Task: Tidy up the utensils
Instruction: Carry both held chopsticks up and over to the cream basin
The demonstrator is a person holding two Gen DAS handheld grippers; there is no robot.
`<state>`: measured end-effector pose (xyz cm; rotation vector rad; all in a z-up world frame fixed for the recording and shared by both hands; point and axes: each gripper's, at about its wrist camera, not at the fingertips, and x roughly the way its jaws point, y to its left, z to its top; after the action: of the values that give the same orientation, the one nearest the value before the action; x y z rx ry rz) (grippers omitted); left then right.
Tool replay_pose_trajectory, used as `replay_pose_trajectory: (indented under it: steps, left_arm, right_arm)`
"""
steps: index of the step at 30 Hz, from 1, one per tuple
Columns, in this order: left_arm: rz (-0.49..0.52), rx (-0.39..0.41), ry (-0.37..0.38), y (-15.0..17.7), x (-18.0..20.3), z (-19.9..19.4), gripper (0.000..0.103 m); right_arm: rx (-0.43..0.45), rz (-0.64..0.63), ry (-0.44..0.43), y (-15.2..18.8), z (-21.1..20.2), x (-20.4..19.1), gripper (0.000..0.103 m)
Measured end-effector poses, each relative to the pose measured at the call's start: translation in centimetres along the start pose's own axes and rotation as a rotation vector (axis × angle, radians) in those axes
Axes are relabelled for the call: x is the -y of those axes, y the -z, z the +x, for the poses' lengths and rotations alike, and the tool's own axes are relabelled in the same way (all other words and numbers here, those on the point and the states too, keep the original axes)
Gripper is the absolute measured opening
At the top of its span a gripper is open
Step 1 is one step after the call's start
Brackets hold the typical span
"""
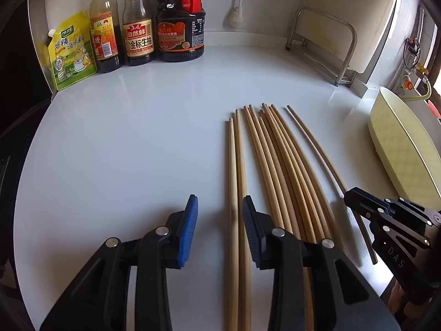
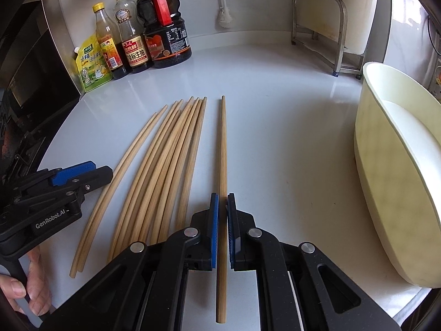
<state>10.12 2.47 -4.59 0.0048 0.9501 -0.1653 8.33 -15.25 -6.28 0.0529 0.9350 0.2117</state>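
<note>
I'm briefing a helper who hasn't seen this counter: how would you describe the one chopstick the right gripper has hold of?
Start at the white countertop with the sauce bottles at the back. In front lies a fan of wooden chopsticks. The one you want, the single chopstick, lies apart on the side nearest the pale tub, pinched between the pads of the right gripper.

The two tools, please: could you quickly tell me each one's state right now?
Left tool: open, holding nothing.
Right tool: shut on a single chopstick.
</note>
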Motion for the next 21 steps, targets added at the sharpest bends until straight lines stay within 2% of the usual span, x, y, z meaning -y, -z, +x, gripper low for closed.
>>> replay_pose_trajectory:
  steps: [11, 17, 19, 21]
  left_arm:
    - [0.025, -0.029, -0.01, 0.4, 0.0, 0.8, 0.035]
    - [0.051, -0.019, -0.035, 0.7, 0.6, 0.9, 0.034]
    - [0.055, -0.017, -0.025, 0.6, 0.8, 0.9, 0.008]
    - [0.051, -0.023, -0.011, 0.6, 0.9, 0.9, 0.007]
  right_arm:
    - [-0.005, 0.001, 0.001, 0.1, 0.3, 0.1, 0.006]
    - [-0.005, -0.002, 0.002, 0.2, 0.4, 0.1, 0.006]
    - [-0.003, -0.004, 0.002, 0.2, 0.4, 0.1, 0.006]
    - [-0.003, -0.003, 0.0, 0.2, 0.5, 0.2, 0.006]
